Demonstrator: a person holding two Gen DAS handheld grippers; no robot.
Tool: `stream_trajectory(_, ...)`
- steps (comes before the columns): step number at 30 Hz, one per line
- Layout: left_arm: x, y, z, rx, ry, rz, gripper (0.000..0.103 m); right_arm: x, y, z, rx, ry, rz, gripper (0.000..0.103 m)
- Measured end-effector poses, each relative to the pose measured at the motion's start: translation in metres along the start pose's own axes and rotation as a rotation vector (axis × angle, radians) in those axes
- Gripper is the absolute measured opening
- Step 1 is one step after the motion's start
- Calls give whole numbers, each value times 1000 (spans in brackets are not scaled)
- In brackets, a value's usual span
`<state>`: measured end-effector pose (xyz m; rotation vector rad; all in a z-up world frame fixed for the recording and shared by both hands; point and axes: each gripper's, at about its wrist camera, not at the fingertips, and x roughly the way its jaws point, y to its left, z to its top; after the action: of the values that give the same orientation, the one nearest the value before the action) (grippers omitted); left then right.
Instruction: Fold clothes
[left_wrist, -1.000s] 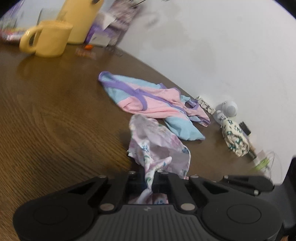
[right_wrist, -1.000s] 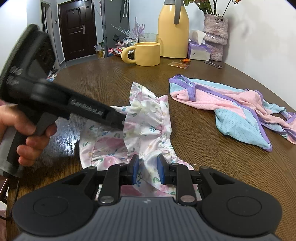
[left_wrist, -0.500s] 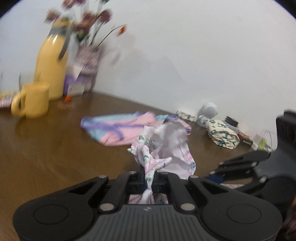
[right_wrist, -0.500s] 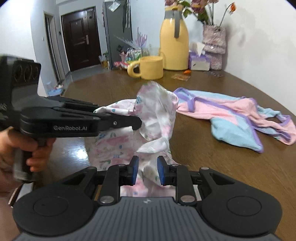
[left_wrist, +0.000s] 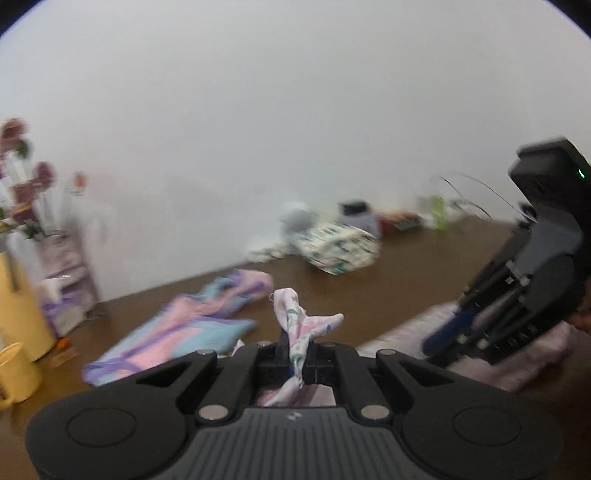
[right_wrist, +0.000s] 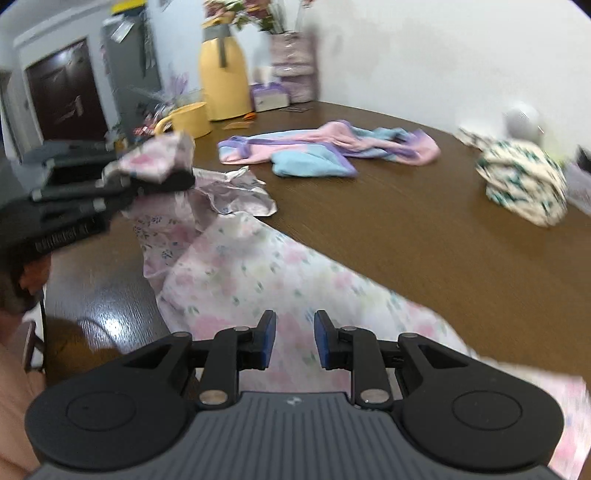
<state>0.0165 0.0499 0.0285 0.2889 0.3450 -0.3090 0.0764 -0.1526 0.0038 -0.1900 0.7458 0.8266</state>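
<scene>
A: What's on the left?
B: The left gripper (right_wrist: 162, 181) is clamped on a bunched corner of the floral garment (right_wrist: 258, 273), lifted above the wooden table (right_wrist: 406, 221)

A: And further right?
B: The garment drapes down across the table under the right gripper (right_wrist: 294, 341), whose blue pads (right_wrist: 269, 339) stand apart, holding nothing. Behind lie a pink-and-blue garment (right_wrist: 325, 147) and a folded patterned bundle (right_wrist: 524, 184)

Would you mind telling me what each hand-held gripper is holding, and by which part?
The left hand-held gripper pinches the floral garment by a bunched edge; the right hand-held gripper is open, holding nothing.
</scene>
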Motion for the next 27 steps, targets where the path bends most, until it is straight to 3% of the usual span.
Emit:
stream_trajectory(5,7,18,-9,-141,36,143,4,-11,-4,-8,3,-29,41,23)
stream_trajectory(8,17,43,-16,-237,99,252,11,-11,1,2,-45,-32,58,23)
stream_trajectory(11,29,67,-26,-297,172,300,14,-5,8,9,-72,-42,78,23)
stream_trajectory(14,43,79,-29,-269,224,289,21,3,11,10,-62,-37,91,23)
stream_trajectory(18,50,74,-26,-162,244,236,45,13,14,10,-50,-30,108,23)
stream_trajectory(20,55,68,-25,-119,247,225,50,15,12,11,-41,-27,109,23)
stream_trajectory(27,75,67,-29,-108,299,256,51,21,10,8,-26,-20,134,23)
